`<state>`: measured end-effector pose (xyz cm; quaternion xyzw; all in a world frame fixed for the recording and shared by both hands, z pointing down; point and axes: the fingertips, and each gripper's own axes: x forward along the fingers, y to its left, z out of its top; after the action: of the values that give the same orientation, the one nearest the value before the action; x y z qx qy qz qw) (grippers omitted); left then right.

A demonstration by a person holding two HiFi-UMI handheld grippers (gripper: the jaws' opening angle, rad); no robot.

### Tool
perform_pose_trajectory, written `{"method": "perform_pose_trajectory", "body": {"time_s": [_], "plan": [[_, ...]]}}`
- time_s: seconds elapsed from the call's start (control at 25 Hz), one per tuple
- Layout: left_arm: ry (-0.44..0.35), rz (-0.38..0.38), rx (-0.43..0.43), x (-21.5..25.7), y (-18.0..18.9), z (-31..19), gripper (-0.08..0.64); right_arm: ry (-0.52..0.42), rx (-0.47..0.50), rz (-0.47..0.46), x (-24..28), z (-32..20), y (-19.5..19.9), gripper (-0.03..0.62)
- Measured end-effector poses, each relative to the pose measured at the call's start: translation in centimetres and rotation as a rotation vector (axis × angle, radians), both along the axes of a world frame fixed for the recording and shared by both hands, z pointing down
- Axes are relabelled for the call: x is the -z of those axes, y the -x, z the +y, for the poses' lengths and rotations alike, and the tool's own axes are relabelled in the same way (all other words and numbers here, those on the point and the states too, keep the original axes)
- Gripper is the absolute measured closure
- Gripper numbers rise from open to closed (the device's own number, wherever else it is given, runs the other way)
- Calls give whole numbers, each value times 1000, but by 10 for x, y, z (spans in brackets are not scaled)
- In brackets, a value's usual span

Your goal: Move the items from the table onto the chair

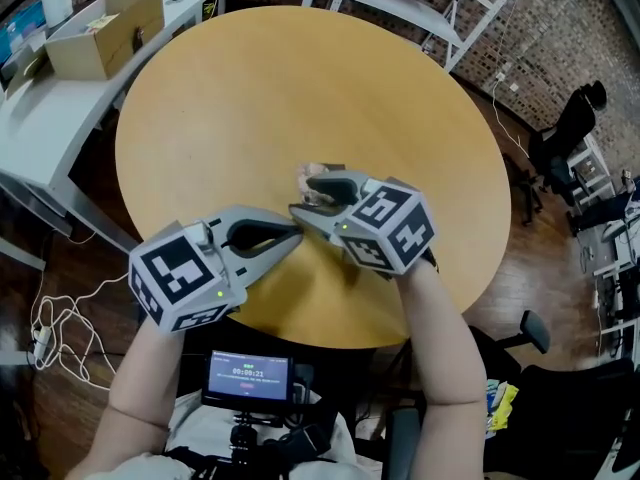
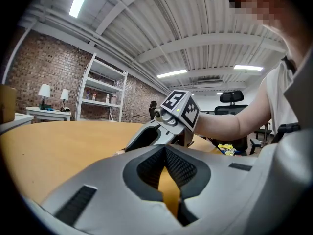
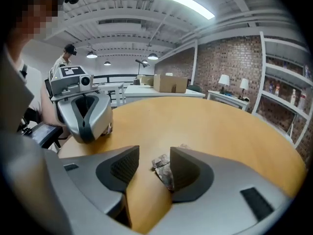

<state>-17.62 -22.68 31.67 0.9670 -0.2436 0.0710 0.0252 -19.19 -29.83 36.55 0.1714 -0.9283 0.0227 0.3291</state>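
Tongs first: the right gripper (image 1: 303,196) is seen with its jaws spread wide around a small crumpled wrapper (image 1: 316,176) lying on the round table (image 1: 300,78), and nothing is clamped yet. The left gripper (image 1: 293,236) is held just beside it, jaws closed together and empty. Nothing is shown delivered to a chair, so pickup and carry are judged outstanding. Only in the right gripper view is the wrapper seen against one pad; only in the head view is the whole tabletop taken in.
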Motion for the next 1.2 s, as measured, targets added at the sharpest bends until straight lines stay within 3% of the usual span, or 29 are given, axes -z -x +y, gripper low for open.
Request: {"method": "perform_pose_trajectory", "body": {"time_s": [0.12,0.28,0.44,0.56,0.76,0.96,1.2], "plan": [[35,-6,-3,2,-3,4,552,20,11,47,-10,2,-3,439],[2,-5,-3,0,-2,1,552,52,23,44,-13,3,-4,448],[53,-11,-2,3,-6,6,552,44,31,60,-14,5,-6,478],[53,-9,-4,2,-5,7,552,41,15,65,-14,3,-7,583],[53,-7,-5,3,-1,7,552,-15,6,79,-6,2,-10,583],[40,-4,-2,-1,1,6,552,-132,-36,-21,34,3,-24,583],[-3,2,-35,7,-12,9,551,-260,-120,-163,92,29,-71,584]]}}
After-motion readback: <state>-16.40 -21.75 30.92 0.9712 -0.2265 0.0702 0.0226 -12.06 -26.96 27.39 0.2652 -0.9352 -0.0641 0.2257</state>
